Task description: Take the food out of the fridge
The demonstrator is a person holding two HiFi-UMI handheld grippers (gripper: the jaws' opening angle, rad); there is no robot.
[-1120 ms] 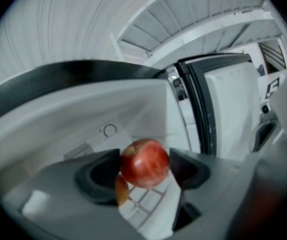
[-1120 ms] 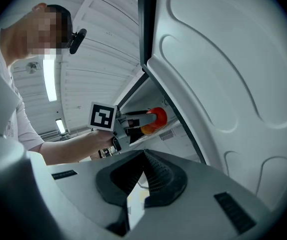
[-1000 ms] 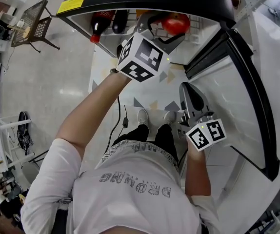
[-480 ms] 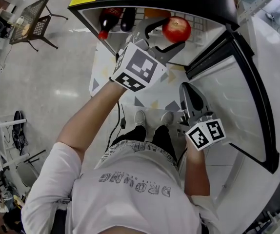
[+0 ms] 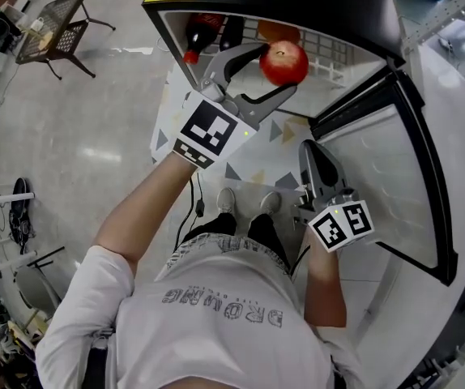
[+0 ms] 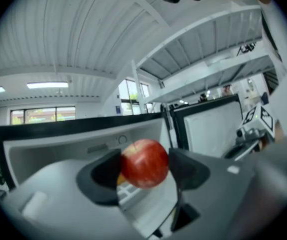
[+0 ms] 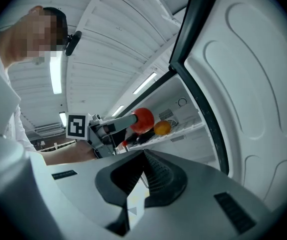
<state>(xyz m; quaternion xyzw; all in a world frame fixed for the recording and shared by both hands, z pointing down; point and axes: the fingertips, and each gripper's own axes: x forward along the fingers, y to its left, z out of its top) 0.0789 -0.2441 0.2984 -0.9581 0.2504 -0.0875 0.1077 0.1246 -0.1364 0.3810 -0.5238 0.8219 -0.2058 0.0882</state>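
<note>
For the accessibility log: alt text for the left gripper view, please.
The left gripper is shut on a red apple, in front of the open fridge. The fridge's white door stands open at the right.

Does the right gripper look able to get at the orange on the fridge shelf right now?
Probably yes: the fridge door stands open. But the left gripper, holding the apple, hangs close by the orange, and the right gripper has its fingers shut.

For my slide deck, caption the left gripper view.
Left gripper shut on a round red apple, in front of the open white fridge with black trim.
</note>
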